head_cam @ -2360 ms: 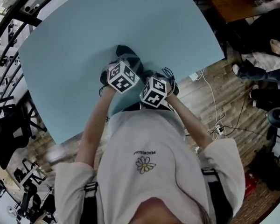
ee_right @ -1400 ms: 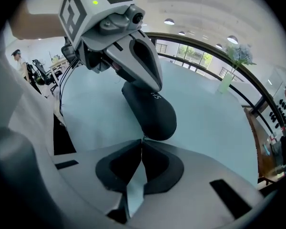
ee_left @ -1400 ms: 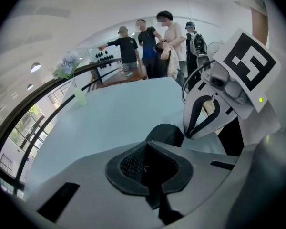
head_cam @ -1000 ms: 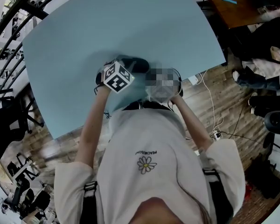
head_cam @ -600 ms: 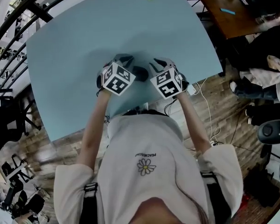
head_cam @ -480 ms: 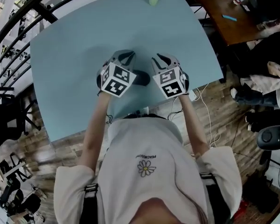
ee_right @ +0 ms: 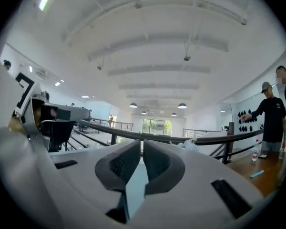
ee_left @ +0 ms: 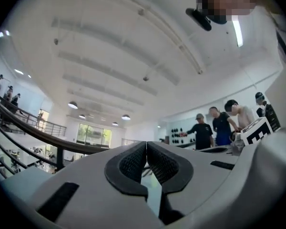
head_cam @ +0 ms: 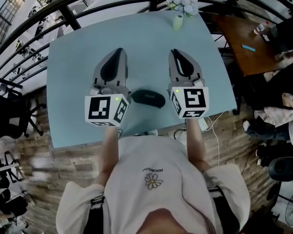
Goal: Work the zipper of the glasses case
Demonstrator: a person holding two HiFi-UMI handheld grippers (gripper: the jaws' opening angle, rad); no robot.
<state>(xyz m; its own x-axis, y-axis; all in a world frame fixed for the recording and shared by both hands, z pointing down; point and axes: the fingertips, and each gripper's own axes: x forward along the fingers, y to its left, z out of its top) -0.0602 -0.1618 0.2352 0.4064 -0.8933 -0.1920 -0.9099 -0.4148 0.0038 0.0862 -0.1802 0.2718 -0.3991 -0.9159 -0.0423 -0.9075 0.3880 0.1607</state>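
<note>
Two tongs show in the head view, the left tongs [head_cam: 118, 52] and the right tongs [head_cam: 176, 53]. Both point away from me, side by side and well apart, each with its marker cube [head_cam: 106, 109] at the end nearest my body. Between them, toward the near edge of the pale blue surface [head_cam: 73, 57], lies the glasses case [head_cam: 148, 98]. It is a dark, smooth, rounded oval lying flat, with a faint pale mark on its top that is too small for me to read. I cannot make out its zipper from here. Its long axis runs across me, left to right, with the right end a touch nearer to me. Neither pair of tongs touches it. A small vase [head_cam: 178, 21] stands at the far edge of the surface.

In the left gripper view the two ribbed pads [ee_left: 132, 165] meet at their tips, so these tongs are closed with nothing in them. They look up at a white ceiling, with people [ee_left: 214, 128] standing off to the right. The case is not in this view.

In the right gripper view the pads [ee_right: 120, 165] stand a narrow slit apart and are closing. Nothing sits between them, only the pale blue surface showing through the gap. A dark railing [ee_right: 181, 140] crosses behind them. The case is not in this view either.
</note>
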